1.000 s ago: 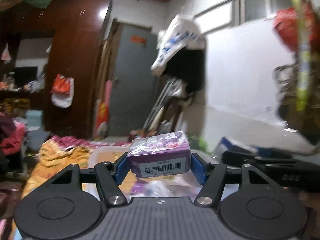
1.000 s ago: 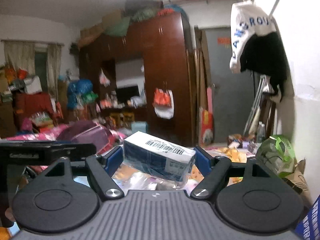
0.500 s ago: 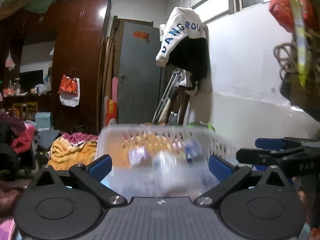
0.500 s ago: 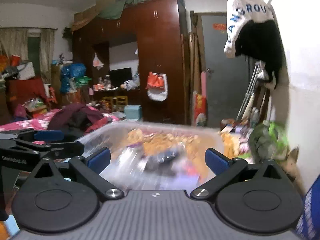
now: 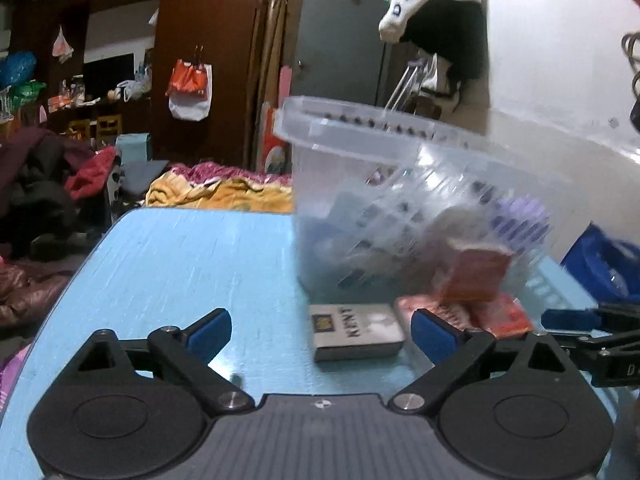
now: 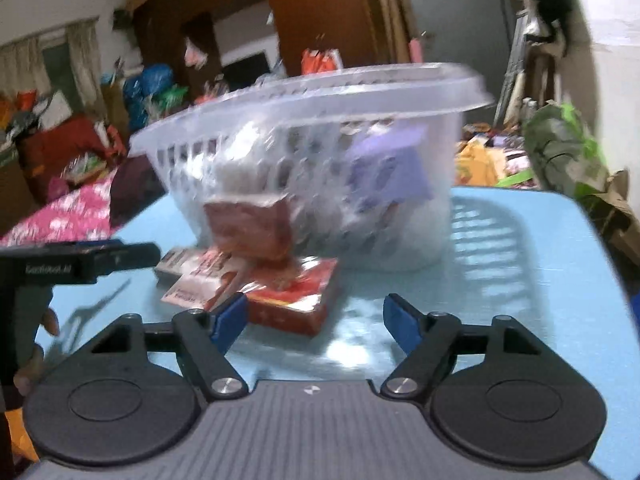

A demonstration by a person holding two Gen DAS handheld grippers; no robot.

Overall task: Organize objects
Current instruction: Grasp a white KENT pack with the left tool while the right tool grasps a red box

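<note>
1. A clear slotted plastic basket [image 5: 404,184] stands on a light blue table [image 5: 180,264]; it serves as the landmark for all positions below. In the right wrist view the same basket [image 6: 320,152] appears blurred.
2. Inside the basket, seen through its wall: a purple box [image 6: 390,172] toward the right end in the right wrist view, and a pale wrapped item beside it that is too blurred to name.
3. A red pack [image 6: 250,224] shows at the basket's front wall; whether it is inside the basket or leaning against it cannot be told.
4. On the table just in front of the basket lie three flat packs: a grey pack marked KENT [image 5: 354,330], a red box [image 6: 296,296], and a red-and-white pack [image 6: 204,280] between them, close together.
5. Left gripper [image 5: 320,334]: its jaws stand wide and are closing. The grey pack lies on the table between the blue pads [image 5: 210,332], which do not press on it.
6. Right gripper [image 6: 316,320]: its jaws stand about half open and are closing. Nothing is held; the left pad sits just beside the red box's near corner.
7. A hand [image 6: 38,344] on the left gripper's handle shows at the left edge of the right wrist view.
</note>
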